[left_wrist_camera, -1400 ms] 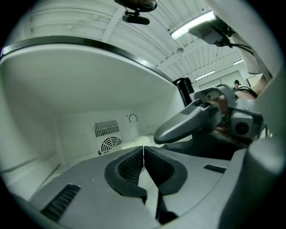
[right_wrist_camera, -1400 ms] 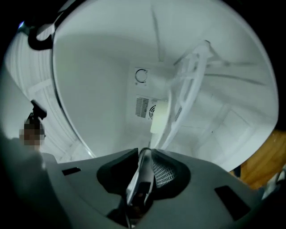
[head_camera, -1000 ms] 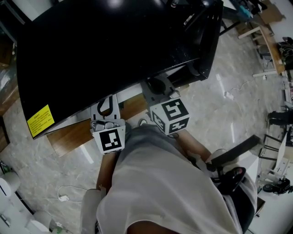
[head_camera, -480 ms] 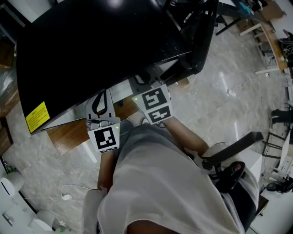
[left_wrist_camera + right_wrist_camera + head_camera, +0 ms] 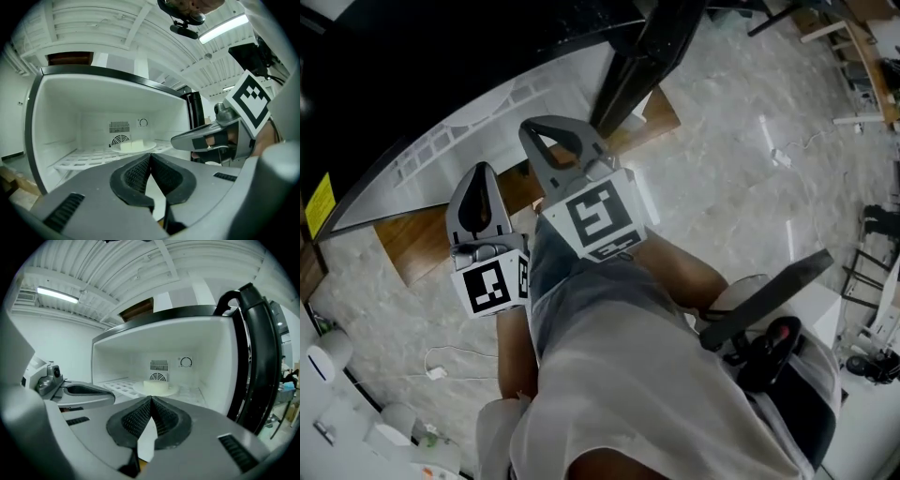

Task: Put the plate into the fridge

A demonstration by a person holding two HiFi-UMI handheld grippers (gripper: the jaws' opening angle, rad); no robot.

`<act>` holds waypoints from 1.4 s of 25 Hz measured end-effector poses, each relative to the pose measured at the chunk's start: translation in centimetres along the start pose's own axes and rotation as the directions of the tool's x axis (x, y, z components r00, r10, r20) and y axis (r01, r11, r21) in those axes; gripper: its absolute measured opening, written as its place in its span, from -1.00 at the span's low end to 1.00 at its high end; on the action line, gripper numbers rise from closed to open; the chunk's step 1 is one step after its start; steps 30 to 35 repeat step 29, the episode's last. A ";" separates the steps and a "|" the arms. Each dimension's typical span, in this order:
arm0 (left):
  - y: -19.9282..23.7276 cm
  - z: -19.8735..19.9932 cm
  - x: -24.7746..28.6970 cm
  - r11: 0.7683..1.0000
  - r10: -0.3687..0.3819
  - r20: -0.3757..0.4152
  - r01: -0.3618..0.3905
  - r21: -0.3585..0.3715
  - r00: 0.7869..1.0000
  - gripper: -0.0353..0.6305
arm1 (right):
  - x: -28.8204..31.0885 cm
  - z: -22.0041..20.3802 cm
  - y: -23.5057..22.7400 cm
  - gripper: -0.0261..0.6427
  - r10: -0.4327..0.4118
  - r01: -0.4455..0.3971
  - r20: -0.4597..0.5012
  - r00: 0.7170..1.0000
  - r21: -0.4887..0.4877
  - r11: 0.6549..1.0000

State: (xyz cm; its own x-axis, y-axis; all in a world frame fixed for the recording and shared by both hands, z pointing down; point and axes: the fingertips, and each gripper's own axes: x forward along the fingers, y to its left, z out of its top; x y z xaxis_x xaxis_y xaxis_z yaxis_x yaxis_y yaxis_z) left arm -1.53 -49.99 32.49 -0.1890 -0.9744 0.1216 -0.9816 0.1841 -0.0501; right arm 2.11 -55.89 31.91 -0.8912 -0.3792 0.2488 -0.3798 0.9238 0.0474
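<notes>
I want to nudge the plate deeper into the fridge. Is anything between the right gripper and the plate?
Nothing visible. The fridge door stands open to the side, the right gripper, shut and empty, faces the plate on the shelf, and the left gripper is off to its left.

Smooth plastic fridge lining (matt)

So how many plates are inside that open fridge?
1: a white plate holding pale food, on the shelf, toward the back. Anything below that shelf is out of view.
</notes>
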 end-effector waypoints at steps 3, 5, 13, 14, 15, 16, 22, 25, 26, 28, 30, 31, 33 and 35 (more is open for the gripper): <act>-5.1 -1.6 -1.2 1.000 0.010 0.006 -0.010 -0.021 1.000 -0.83 | -4.5 -3.0 -0.9 -0.87 0.015 -0.015 0.011 1.000 0.005 1.000; -6.4 -1.8 -2.1 0.999 0.005 0.012 -0.005 -0.032 1.000 -0.83 | -6.3 -3.6 -0.5 -0.87 0.008 -0.008 0.013 1.000 0.004 1.000; -9.7 1.1 -13.5 0.999 -0.040 0.062 0.041 -0.031 0.997 -0.83 | -16.6 -2.2 8.1 -0.87 -0.056 0.056 0.026 0.998 -0.006 0.998; -10.8 1.5 -15.1 0.998 -0.043 0.060 0.045 -0.034 0.997 -0.83 | -18.4 -2.1 8.9 -0.87 -0.063 0.062 0.028 0.998 0.004 0.998; -11.7 1.8 -16.4 0.998 -0.045 0.058 0.048 -0.040 0.997 -0.83 | -20.0 -2.0 9.6 -0.87 -0.069 0.068 0.028 0.997 0.018 0.998; -12.3 1.8 -18.1 0.998 -0.048 0.058 0.050 -0.048 0.997 -0.83 | -21.3 -2.1 10.7 -0.87 -0.076 0.075 0.031 0.997 0.028 0.997; -13.4 0.8 -33.0 0.993 -0.073 0.079 0.080 -0.083 0.994 -0.83 | -30.6 -2.1 23.0 -0.87 -0.100 0.098 0.061 0.993 0.029 0.995; -14.6 0.7 -37.0 0.992 -0.082 0.091 0.089 -0.086 0.993 -0.83 | -33.7 -2.5 25.9 -0.87 -0.104 0.103 0.066 0.992 0.025 0.994; -15.1 0.5 -38.1 0.992 -0.084 0.093 0.092 -0.088 0.992 -0.83 | -34.7 -2.8 26.6 -0.87 -0.105 0.103 0.065 0.992 0.024 0.994; -16.1 0.0 -40.3 0.991 -0.088 0.095 0.097 -0.095 0.992 -0.83 | -36.7 -3.5 28.0 -0.87 -0.105 0.103 0.063 0.993 0.022 0.994; -16.6 -0.2 -41.5 0.990 -0.090 0.095 0.099 -0.098 0.991 -0.83 | -37.7 -3.9 28.8 -0.87 -0.104 0.103 0.062 0.993 0.020 0.994; -16.6 -0.2 -41.5 0.990 -0.090 0.095 0.099 -0.098 0.991 -0.83 | -37.7 -3.9 28.8 -0.87 -0.104 0.103 0.062 0.993 0.020 0.994; -16.6 -0.2 -41.5 0.990 -0.090 0.095 0.099 -0.098 0.991 -0.83 | -37.7 -3.9 28.8 -0.87 -0.104 0.103 0.062 0.993 0.020 0.994; -16.6 -0.2 -41.5 0.990 -0.090 0.095 0.099 -0.098 0.991 -0.83 | -37.7 -3.9 28.8 -0.87 -0.104 0.103 0.062 0.993 0.020 0.994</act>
